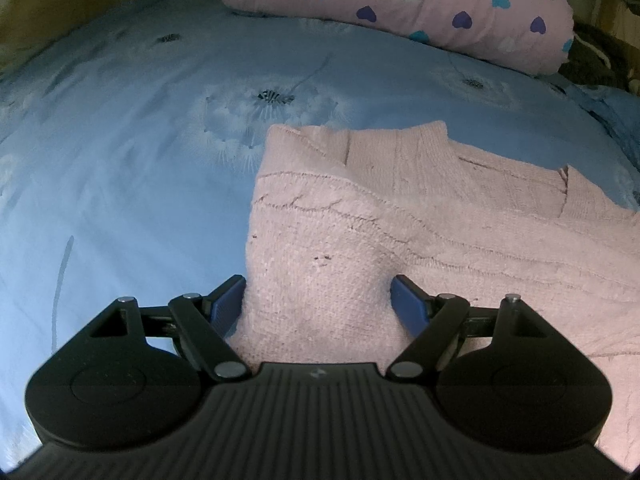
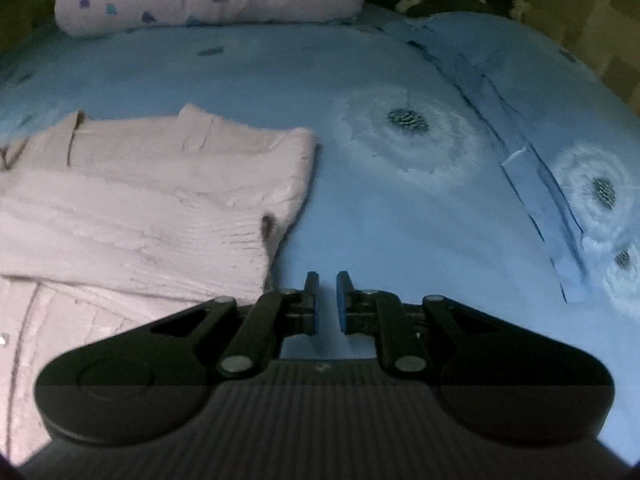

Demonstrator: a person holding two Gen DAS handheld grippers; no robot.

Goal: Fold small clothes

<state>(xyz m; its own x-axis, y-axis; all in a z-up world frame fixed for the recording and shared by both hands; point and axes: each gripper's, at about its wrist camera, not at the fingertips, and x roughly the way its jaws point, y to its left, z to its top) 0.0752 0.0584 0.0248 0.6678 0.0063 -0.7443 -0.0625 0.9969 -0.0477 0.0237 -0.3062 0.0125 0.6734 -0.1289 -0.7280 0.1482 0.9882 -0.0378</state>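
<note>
While your left hand-held gripper (image 1: 318, 304) stands wide open with a bunched near corner of the pale pink knitted sweater (image 1: 400, 216) rising between its blue pads, nothing is actually pinched yet: the fabric sits in the gap and brushes the pads, but the jaws have not closed on it. Your right hand-held gripper (image 2: 328, 300) is nearly closed, with only a narrow slit between its pads, and it holds nothing; it hovers over bare blue dandelion-print bedsheet (image 2: 400, 220), just to the right of the sweater's right edge.

The sweater lies partly folded on the bed, left of centre in the right view, with a layer doubled over and its collar at the far side. A pink pillow with heart print (image 1: 400, 4) lies along the far edge of the bed, well apart from the garment.

The main risk, as I judge it, is a shallow or one-layer bite. The knit is thick and loose, so if you close on the top ply only, the lower layer may stay behind and the fold may skew. If you lift with the left side alone, the free right side could drag across the sheet and undo the doubled layer. The sheet is already creased on the right, and you might pinch it along with the knit if you press down while closing. Your right pads would need opening before they could take hold.
</note>
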